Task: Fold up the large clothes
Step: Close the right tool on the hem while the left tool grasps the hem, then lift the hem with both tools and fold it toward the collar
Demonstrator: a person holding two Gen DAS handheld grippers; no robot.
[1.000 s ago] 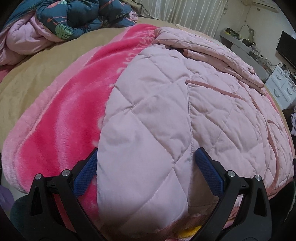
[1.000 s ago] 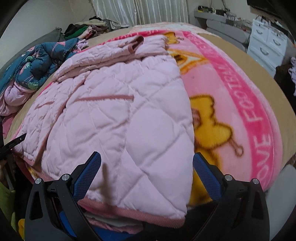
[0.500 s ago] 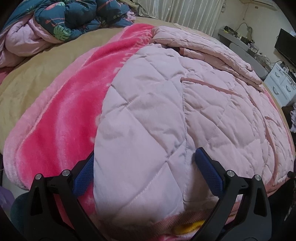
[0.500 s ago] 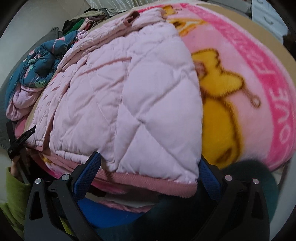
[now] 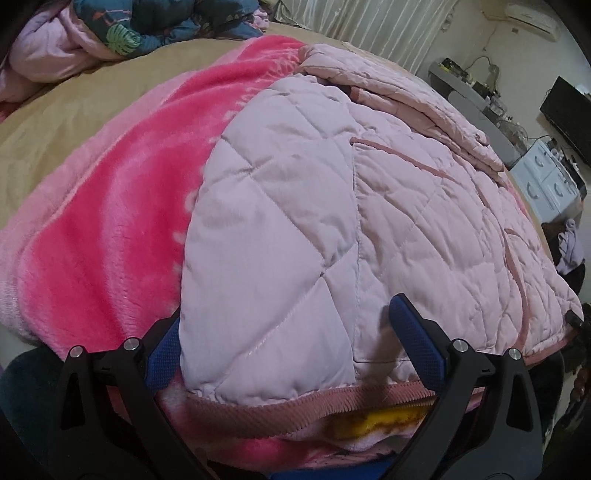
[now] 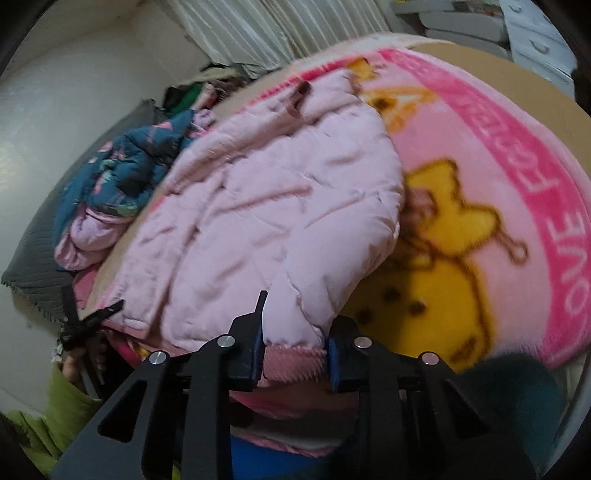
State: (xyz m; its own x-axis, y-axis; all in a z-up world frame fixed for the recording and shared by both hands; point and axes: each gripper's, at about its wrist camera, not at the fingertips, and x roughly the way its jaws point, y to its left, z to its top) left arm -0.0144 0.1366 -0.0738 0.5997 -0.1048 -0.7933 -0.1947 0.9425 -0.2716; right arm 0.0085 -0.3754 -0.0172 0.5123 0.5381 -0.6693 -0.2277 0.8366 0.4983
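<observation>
Currently your right gripper pinches the near ribbed hem of the pink quilted jacket, which lies on the blanket. Your left gripper gapes wide, holding nothing. Padding looks soft, bulky, light; grip the hem.

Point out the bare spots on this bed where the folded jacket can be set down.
Bare tan sheet lies between the pink blanket's far edge and the heaped blue floral bedding. Another bare strip of blanket lies beside the pink quilted jacket. The near edge is crowded: both grippers work the jacket hem there.
</observation>
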